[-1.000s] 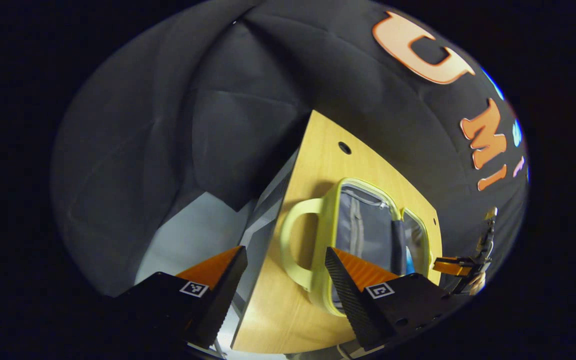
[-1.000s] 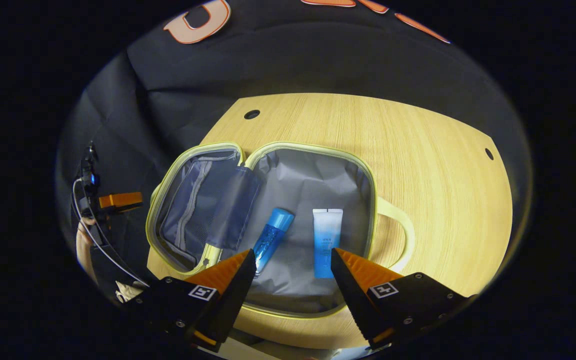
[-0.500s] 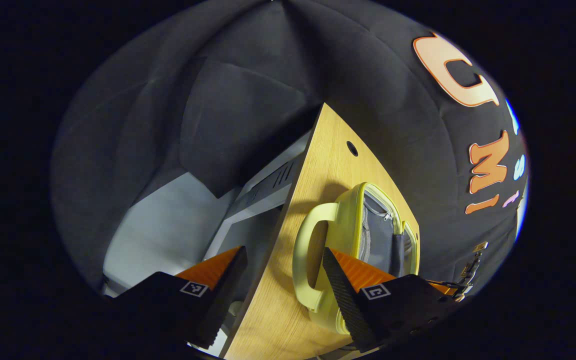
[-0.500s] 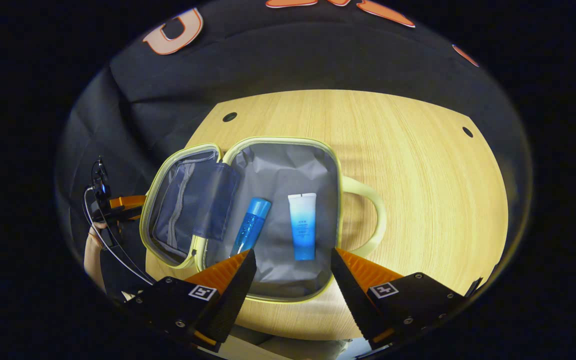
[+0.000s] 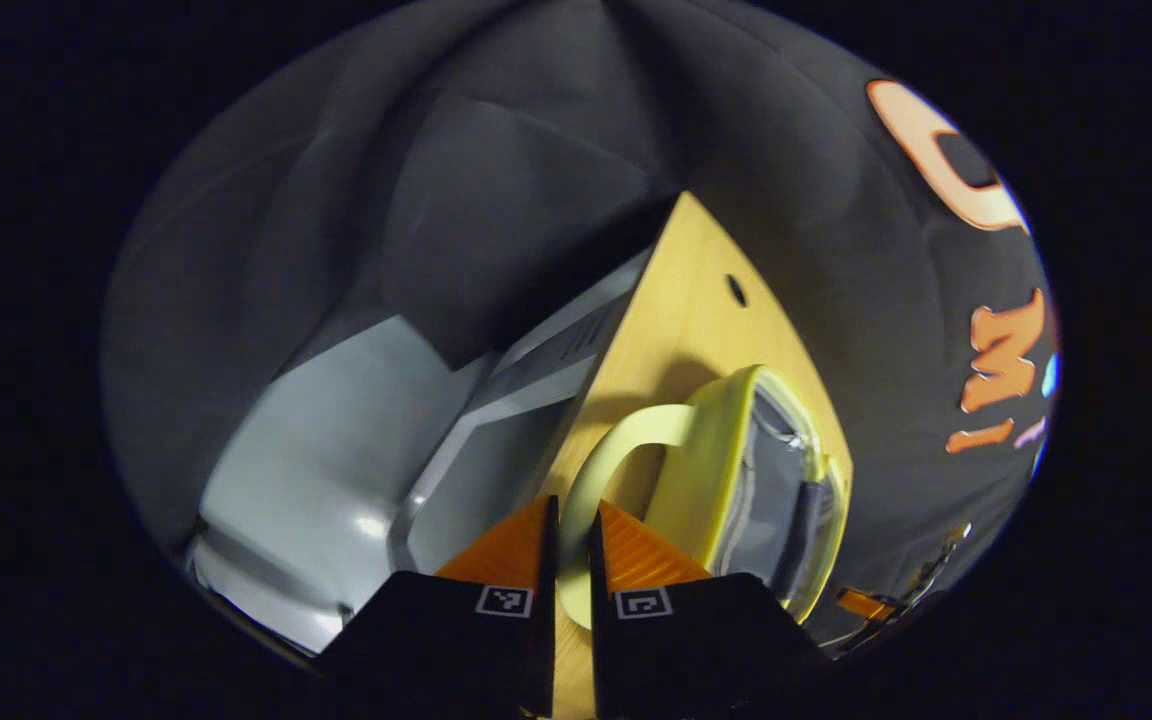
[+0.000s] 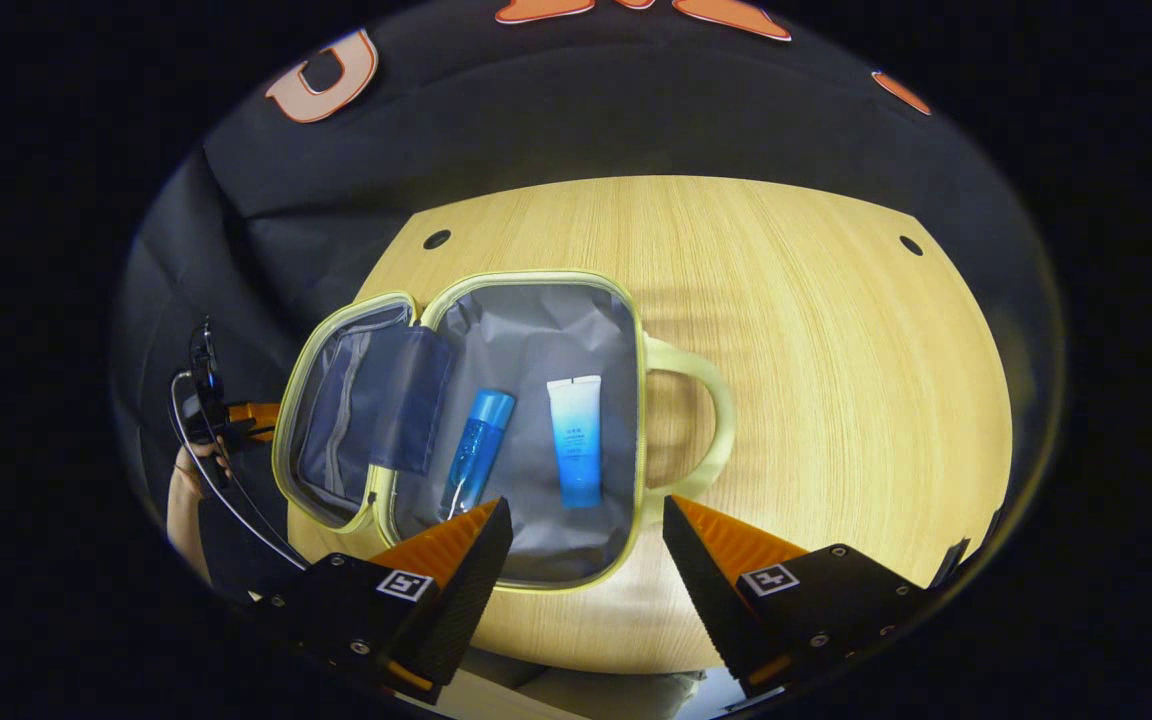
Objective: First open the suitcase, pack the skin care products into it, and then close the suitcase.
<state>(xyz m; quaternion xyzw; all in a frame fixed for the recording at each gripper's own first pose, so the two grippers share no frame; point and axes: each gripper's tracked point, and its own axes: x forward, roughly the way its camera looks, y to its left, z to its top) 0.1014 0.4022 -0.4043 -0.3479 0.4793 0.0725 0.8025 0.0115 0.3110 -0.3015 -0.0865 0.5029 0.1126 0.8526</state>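
Note:
The yellow-green suitcase (image 6: 526, 283) lies open on the wooden table (image 6: 836, 350), grey lining up. A blue bottle (image 6: 476, 450) and a white-and-blue tube (image 6: 576, 440) lie side by side in its base half. Open and empty, my right gripper (image 6: 586, 520) hovers over the base's near rim. The lid half (image 6: 336, 400) is folded out to the left, where my left gripper (image 6: 251, 415) sits at its outer edge. In the left gripper view, the lid (image 5: 711, 460) stands tilted and its loop handle (image 5: 626, 440) runs down between the fingers of my left gripper (image 5: 568, 520), shut on it.
The base half's own handle (image 6: 716, 420) lies flat on the table to the right. A hand (image 6: 186, 490) and cable hold the left gripper beyond the table's left edge. Grey floor (image 5: 316, 430) and the table's metal frame (image 5: 536, 370) lie below that edge.
My left gripper's fingers went from wide open to shut on the lid's handle after moving in on it. The right gripper shifted rightward, so the suitcase sits further left in its view.

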